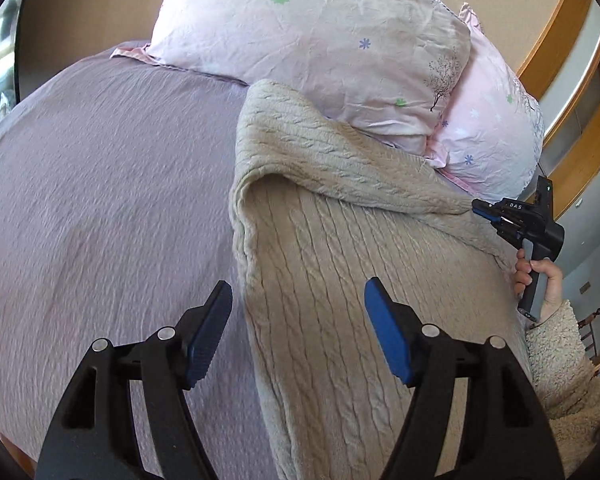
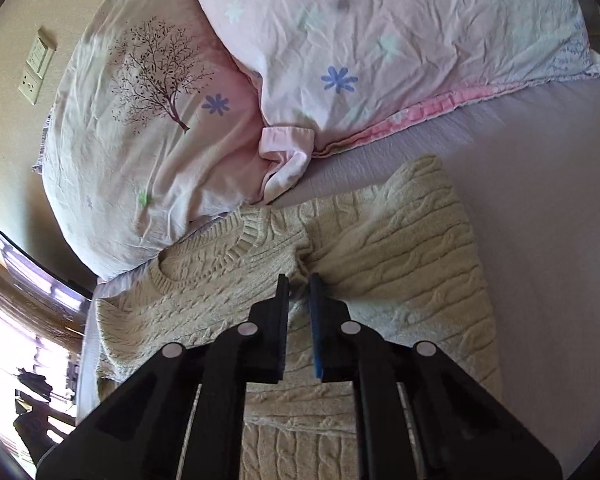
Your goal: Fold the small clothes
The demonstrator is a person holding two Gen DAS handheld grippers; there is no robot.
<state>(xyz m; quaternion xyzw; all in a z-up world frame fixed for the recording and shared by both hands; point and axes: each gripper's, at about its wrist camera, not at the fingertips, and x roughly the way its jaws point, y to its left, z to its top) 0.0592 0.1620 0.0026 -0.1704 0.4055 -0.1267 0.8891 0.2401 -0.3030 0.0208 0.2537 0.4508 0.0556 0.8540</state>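
A beige cable-knit sweater (image 1: 340, 264) lies on a lilac bedspread (image 1: 100, 200), its left side folded over the body. My left gripper (image 1: 298, 300) is open and empty, hovering over the sweater's left folded edge. My right gripper (image 1: 480, 210) is at the sweater's far right edge. In the right wrist view the right gripper (image 2: 299, 284) is nearly shut, pinching a fold of the sweater (image 2: 400, 248) just below the ribbed neckline (image 2: 236, 248).
Two pink floral pillows (image 1: 312, 40) (image 2: 148, 128) lie at the head of the bed, touching the sweater's top. A wall with a switch plate (image 2: 36, 64) is behind them. Wooden furniture (image 1: 560, 40) stands to the right.
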